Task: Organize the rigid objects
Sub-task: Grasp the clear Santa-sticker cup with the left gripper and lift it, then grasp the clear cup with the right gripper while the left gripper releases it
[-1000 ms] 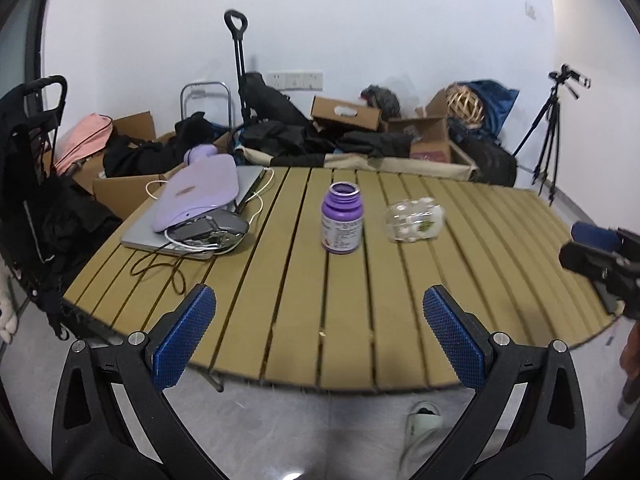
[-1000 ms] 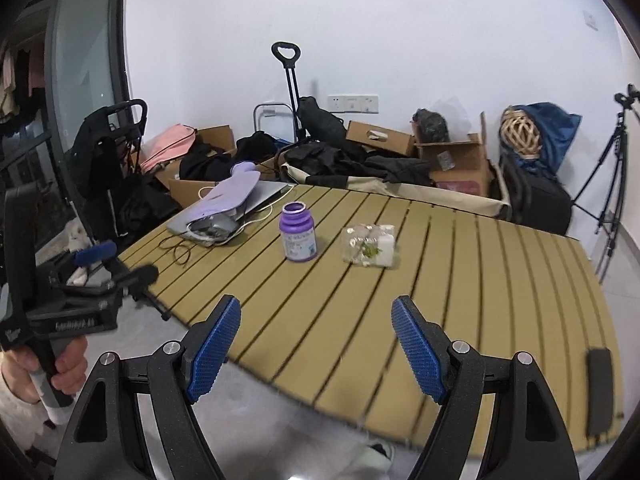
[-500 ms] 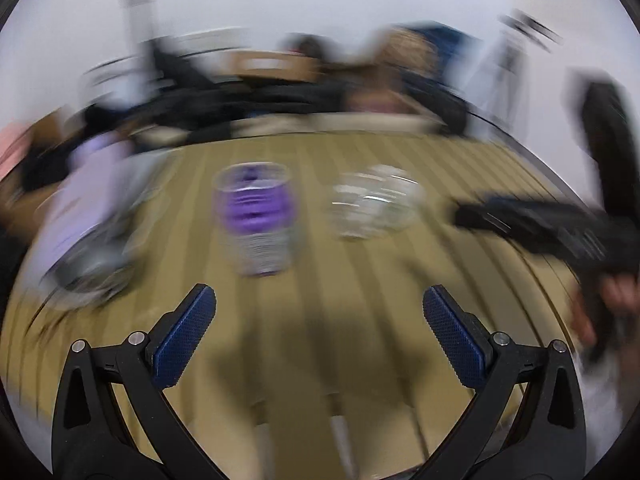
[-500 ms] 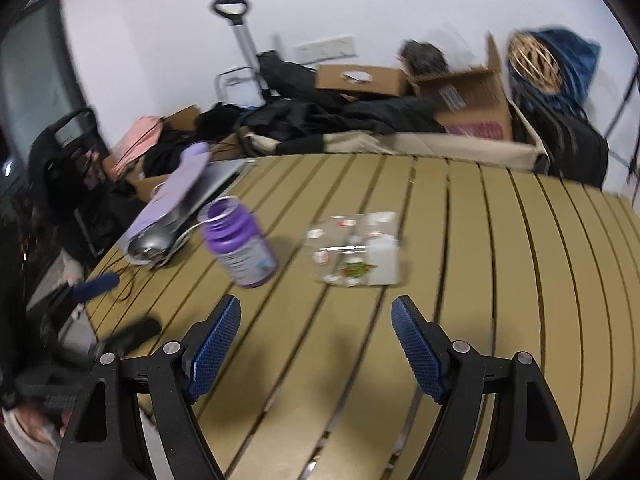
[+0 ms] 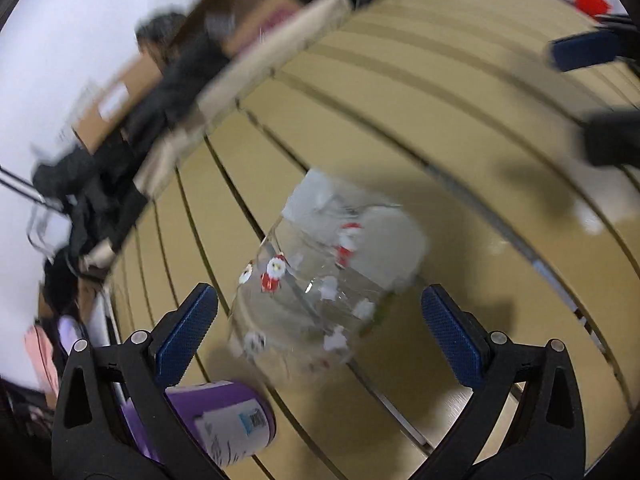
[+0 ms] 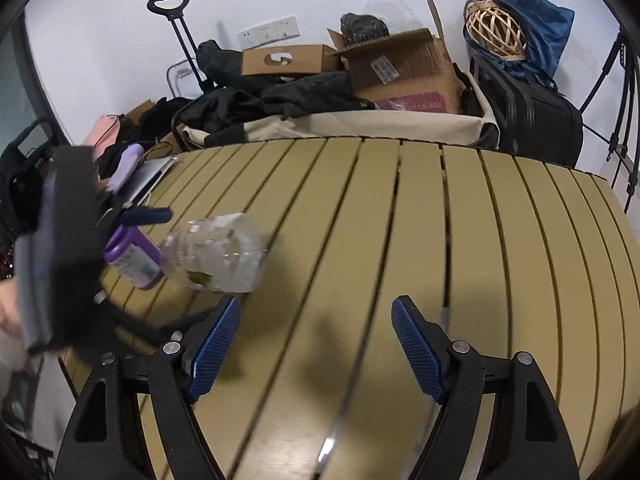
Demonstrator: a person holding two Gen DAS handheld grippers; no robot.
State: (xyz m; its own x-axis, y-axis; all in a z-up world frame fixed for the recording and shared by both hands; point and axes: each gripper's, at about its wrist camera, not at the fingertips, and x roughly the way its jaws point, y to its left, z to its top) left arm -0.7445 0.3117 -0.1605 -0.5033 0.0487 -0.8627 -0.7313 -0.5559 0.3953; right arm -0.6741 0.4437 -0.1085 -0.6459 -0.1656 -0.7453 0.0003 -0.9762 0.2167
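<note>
The left gripper (image 5: pixel 318 334) is spread wide over the slatted table (image 5: pixel 420 92), its blue pads (image 5: pixel 186 334) flanking the near end of a clear jar (image 5: pixel 324 280) that lies on its side; the jar is printed with small red-and-white figures, and neither pad touches it. This view is tilted and blurred. At 7 o'clock in it, just beside the left pad and partly hidden behind the finger, is a purple bottle (image 5: pixel 228 424) with a white label, close to the jar, though contact cannot be told. At 2 o'clock the right gripper's blue pad and black body appear as a blur above the table. In the right wrist view, the right gripper (image 6: pixel 316 344) is also wide open and holds nothing, hanging over bare slats at 6 o'clock. The jar (image 6: pixel 218 256) lies at 9 o'clock from centre, the bottle (image 6: pixel 134 260) just left of it, and the left gripper's blurred black frame (image 6: pixel 68 264) crowds both from the left, hiding part of the bottle. At 10 o'clock a laptop (image 6: pixel 150 178) sits on the table's far left corner with a lilac object (image 6: pixel 126 164) on it. Beyond the far edge lie dark clothes (image 6: pixel 272 104), cardboard boxes (image 6: pixel 404 70), a trolley handle (image 6: pixel 176 28) at 11 o'clock, a wicker ball (image 6: pixel 494 26) on blue cloth, and a black suitcase (image 6: pixel 536 120) at 1 o'clock.
</note>
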